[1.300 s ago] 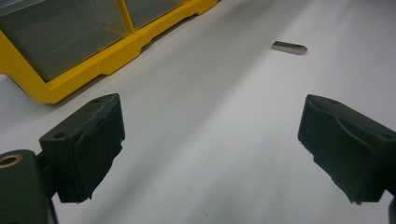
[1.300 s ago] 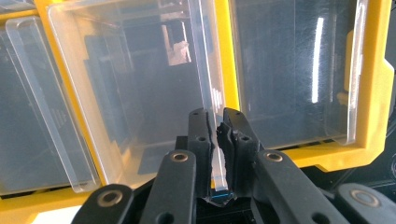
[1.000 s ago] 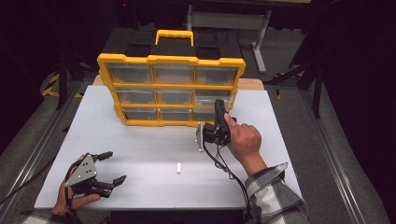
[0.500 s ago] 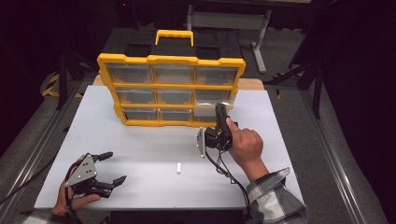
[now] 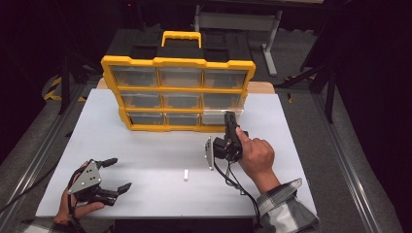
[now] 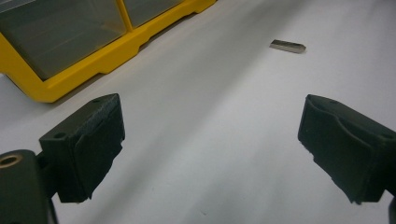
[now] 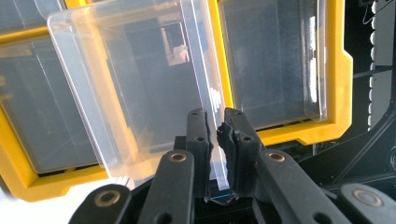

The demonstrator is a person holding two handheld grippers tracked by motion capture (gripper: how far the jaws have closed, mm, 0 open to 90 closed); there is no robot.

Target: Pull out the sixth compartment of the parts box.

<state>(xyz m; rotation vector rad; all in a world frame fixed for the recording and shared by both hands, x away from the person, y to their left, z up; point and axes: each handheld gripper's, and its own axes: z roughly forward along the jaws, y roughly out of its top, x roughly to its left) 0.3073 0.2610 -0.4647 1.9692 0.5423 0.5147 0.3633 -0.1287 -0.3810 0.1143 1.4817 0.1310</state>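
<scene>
Clear plastic drawer pulled partway from bottom right slot of yellow organizer cabinet, right gripper clamped on its front lip, left gripper jaws wide and empty at near left, small metal piece on white table.

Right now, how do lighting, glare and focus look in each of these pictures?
High view: evenly lit white table, black surroundings. Left gripper view: soft shadow bands across the table; small grey metal bar fairly sharp. Right gripper view: glare streaks on the clear plastic drawer; right gripper jaws soft.
</scene>
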